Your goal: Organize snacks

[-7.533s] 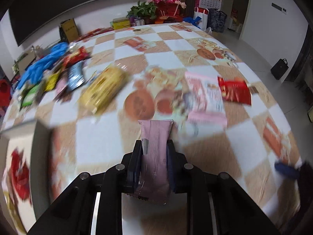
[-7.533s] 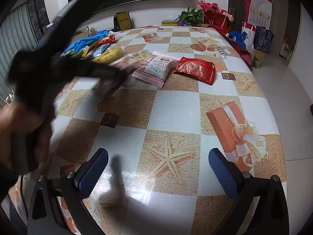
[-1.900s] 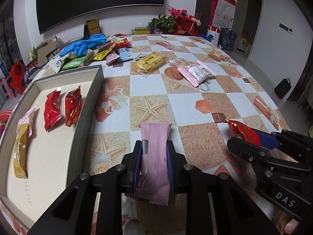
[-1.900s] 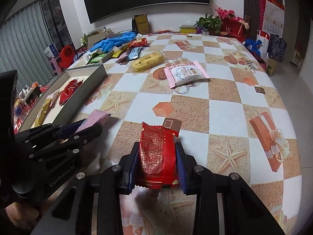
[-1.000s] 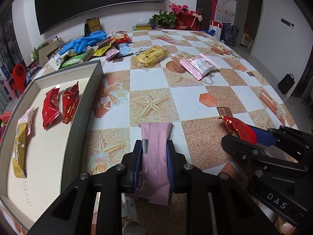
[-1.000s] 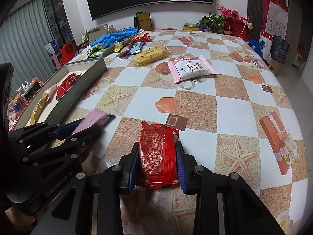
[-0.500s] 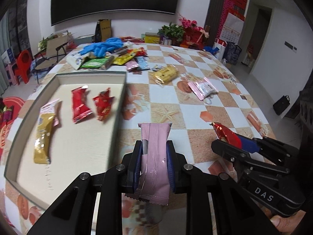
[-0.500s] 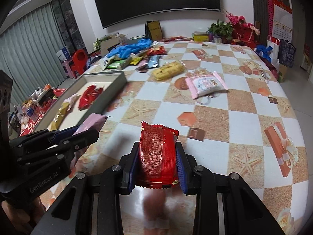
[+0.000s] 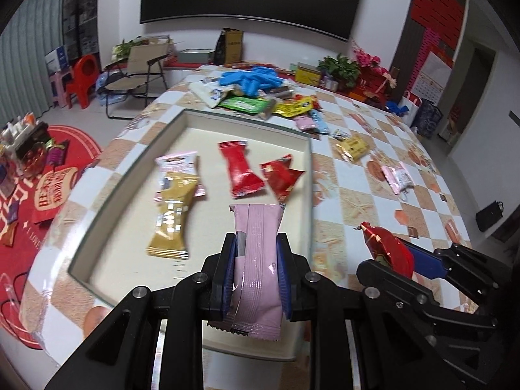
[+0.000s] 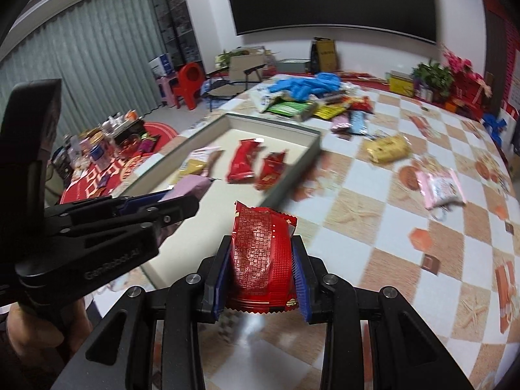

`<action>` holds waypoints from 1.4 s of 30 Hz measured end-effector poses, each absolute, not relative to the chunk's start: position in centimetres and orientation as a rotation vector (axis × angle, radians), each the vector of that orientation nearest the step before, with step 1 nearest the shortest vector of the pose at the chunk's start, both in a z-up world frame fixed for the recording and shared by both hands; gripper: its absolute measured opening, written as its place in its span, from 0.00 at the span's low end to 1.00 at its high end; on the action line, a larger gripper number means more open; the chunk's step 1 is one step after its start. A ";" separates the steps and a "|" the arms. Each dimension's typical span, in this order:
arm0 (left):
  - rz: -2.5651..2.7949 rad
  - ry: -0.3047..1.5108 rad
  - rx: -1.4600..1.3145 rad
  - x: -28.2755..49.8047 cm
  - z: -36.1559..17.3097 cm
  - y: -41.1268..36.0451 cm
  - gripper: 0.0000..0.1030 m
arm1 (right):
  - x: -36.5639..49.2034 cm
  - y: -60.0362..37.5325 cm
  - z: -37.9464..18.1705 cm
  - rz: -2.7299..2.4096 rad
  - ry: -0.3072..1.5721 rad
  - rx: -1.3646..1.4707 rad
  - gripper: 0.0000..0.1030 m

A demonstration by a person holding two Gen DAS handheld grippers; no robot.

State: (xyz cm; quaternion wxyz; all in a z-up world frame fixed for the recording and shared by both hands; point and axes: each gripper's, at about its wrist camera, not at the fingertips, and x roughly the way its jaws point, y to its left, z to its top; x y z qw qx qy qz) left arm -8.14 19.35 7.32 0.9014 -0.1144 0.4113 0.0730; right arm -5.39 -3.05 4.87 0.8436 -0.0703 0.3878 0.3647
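the pink snack packet point(image 9: 257, 260) is pinched upright between the blue pads of the left tongs point(image 9: 256, 279), its top edge sticking out past the fingertips, held above the near end of the grey tray point(image 9: 310, 175). the red snack packet point(image 10: 262, 260) is clamped the same way in the right tongs point(image 10: 261, 279), the fingers pressed against both its sides, and it hangs over the checkered tabletop point(image 10: 373, 227) just outside the tray's right wall. from the left wrist view the right tongs appear at the lower right with the red packet's crimped end poking forward; from the right wrist view the left tongs sit at the left, over the tray.

inside the tray lie a gold packet point(image 9: 172, 217) overlapping a pale pink one point(image 9: 177, 162), and further right two red packets point(image 9: 242, 169) side by side. beyond the tray's far wall is a heap of mixed snacks point(image 9: 279, 105) with blue gloves point(image 9: 252, 79) on top. out on the tabletop, well apart from the tongs, sit a yellow packet point(image 10: 388, 148) and a pink-and-white packet point(image 10: 440, 187).
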 end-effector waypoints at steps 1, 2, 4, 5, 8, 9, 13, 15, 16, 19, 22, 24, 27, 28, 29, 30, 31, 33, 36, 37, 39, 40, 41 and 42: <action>0.163 0.851 -0.244 -8.4 7.3 19.9 0.24 | -5.6 -2.4 5.0 0.784 0.815 -0.160 0.35; 0.175 0.851 -0.252 -8.6 7.3 20.5 0.24 | -5.8 -1.6 5.2 0.800 0.810 -0.171 0.35; 0.191 0.850 -0.267 -9.0 7.4 21.5 0.24 | -6.1 -0.5 5.5 0.823 0.801 -0.188 0.35; 0.198 0.851 -0.271 -9.0 7.4 21.8 0.24 | -6.3 0.1 5.6 0.834 0.797 -0.199 0.35; 0.215 0.853 -0.285 -9.3 7.3 22.9 0.24 | -6.7 1.6 5.6 0.863 0.800 -0.221 0.35; 0.220 0.852 -0.287 -9.3 7.4 23.2 0.24 | -6.8 1.9 5.6 0.869 0.801 -0.224 0.35; 0.233 0.858 -0.294 -9.4 7.3 23.9 0.24 | -7.2 3.1 5.9 0.885 0.793 -0.244 0.35; 0.237 0.863 -0.296 -9.4 7.2 24.2 0.24 | -7.3 3.5 5.9 0.891 0.793 -0.252 0.35; 0.240 0.866 -0.295 -9.4 7.1 24.3 0.24 | -7.3 3.6 5.9 0.892 0.793 -0.254 0.35; 0.247 0.876 -0.288 -9.3 7.1 24.5 0.24 | -7.3 4.0 5.8 0.895 0.795 -0.255 0.35; 0.253 0.889 -0.283 -9.1 7.1 24.8 0.24 | -7.1 4.2 5.9 0.898 0.810 -0.246 0.35; 0.257 0.883 -0.282 -9.2 7.3 25.0 0.24 | -6.8 4.5 5.9 0.901 0.816 -0.251 0.35; 0.260 0.882 -0.278 -9.2 7.5 25.3 0.24 | -6.6 4.9 6.3 0.901 0.805 -0.249 0.35; 0.261 0.882 -0.278 -9.2 7.5 25.3 0.24 | -6.5 4.9 6.4 0.901 0.802 -0.242 0.35; 0.262 0.883 -0.278 -9.3 7.5 25.4 0.24 | -6.5 5.0 6.5 0.901 0.800 -0.237 0.35; 0.262 0.885 -0.282 -9.3 7.3 25.5 0.24 | -6.5 5.0 6.6 0.901 0.797 -0.234 0.35; 0.262 0.889 -0.285 -9.3 7.2 25.7 0.24 | -6.6 5.1 6.6 0.902 0.796 -0.231 0.35; 0.269 0.898 -0.290 -9.3 6.9 25.9 0.24 | -6.7 5.4 6.4 0.904 0.795 -0.233 0.35; 0.270 0.900 -0.302 -9.4 7.0 26.1 0.24 | -6.6 5.5 6.3 0.899 0.795 -0.242 0.35; 0.272 0.899 -0.296 -9.5 7.0 26.1 0.24 | -6.4 5.2 6.4 0.899 0.797 -0.230 0.35; 0.267 0.906 -0.289 -9.3 7.0 26.0 0.25 | -5.9 4.4 6.7 0.887 0.790 -0.211 0.35; 0.259 0.910 -0.290 -9.1 6.9 26.0 0.25 | -5.8 4.1 6.8 0.875 0.785 -0.207 0.35; 0.254 0.911 -0.290 -9.0 6.9 25.9 0.25 | -5.4 3.7 6.7 0.861 0.786 -0.198 0.35; 0.252 0.913 -0.287 -8.8 6.9 25.8 0.25 | -5.1 3.4 6.7 0.853 0.794 -0.184 0.35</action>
